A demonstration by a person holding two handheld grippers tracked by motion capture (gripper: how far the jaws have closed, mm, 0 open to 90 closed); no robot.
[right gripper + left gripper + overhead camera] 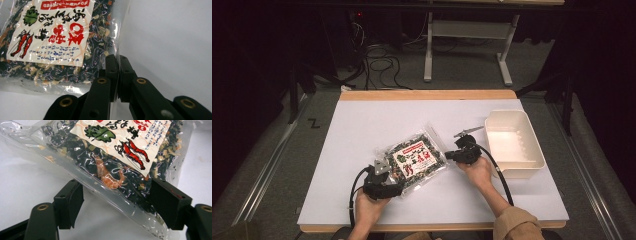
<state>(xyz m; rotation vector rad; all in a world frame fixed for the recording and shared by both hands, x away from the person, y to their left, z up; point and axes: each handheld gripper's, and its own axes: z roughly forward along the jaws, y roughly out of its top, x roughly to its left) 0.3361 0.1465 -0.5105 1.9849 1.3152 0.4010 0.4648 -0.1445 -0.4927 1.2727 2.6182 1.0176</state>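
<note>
A clear bag of dark dried flakes with a white label showing red shrimp lies near the middle of the white table. My left gripper is at the bag's near left corner. In the left gripper view, the bag slants across between the wide-apart jaws of the left gripper, which is open. My right gripper is at the bag's right side. In the right gripper view, the right gripper is shut on the clear side edge of the bag.
A white plastic bin stands at the right of the table, just beyond my right hand. The table's far wooden edge borders a floor with cables and a metal frame. Bare tabletop lies to the left and behind the bag.
</note>
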